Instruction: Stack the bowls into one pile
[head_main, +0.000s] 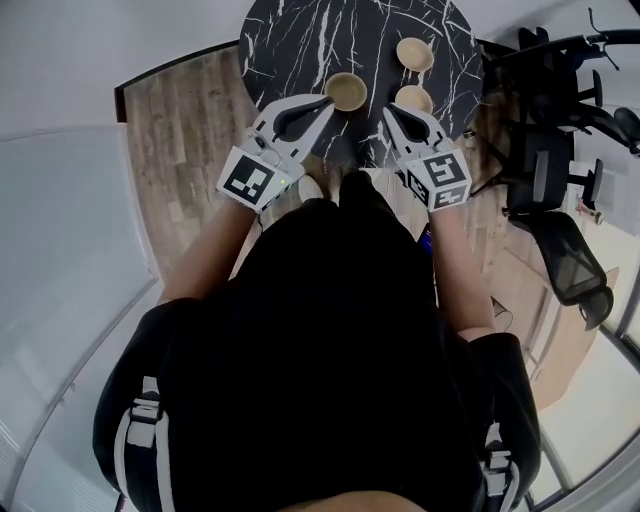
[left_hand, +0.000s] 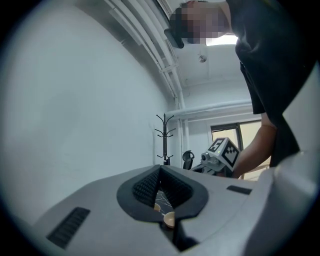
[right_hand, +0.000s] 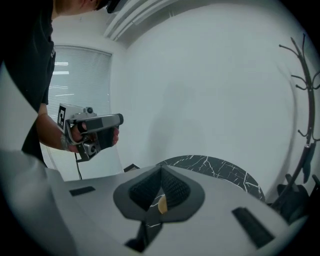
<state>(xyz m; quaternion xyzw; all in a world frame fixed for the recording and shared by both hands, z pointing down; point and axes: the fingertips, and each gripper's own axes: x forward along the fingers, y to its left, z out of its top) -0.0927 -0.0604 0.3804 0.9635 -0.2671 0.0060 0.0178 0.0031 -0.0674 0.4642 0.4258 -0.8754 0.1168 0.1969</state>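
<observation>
Currently my left gripper (head_main: 327, 101) has its jaws pressed together with nothing between them; in the left gripper view its ribbed pads (left_hand: 148, 187) meet in a closed V. My right gripper (head_main: 389, 111) is likewise closed and empty, its pads (right_hand: 174, 188) joined at the tip.

Both grippers reach over the near edge of the round black marbled bench (head_main: 300, 40). Three tan bowls sit on it, each apart from the others and none stacked. The near-left bowl (head_main: 346, 91) lies just beyond the tip of my left gripper; I cannot tell whether they touch. The near-right bowl (head_main: 413, 98) sits just beside the tip of my right gripper. The far bowl (head_main: 414, 53) stands further back on the right side of the bench, clear of both grippers.

Below the closed pads in the left gripper view I see slivers of two bowls, and my right gripper shows off to the side. The right gripper view shows the bench curving ahead, with my hand (right_hand: 75, 135) holding the left gripper.

A coat rack (left_hand: 165, 140) stands by the wall, and a black office chair (head_main: 565, 255) is beside the bench on the wooden floor (head_main: 190, 130).
</observation>
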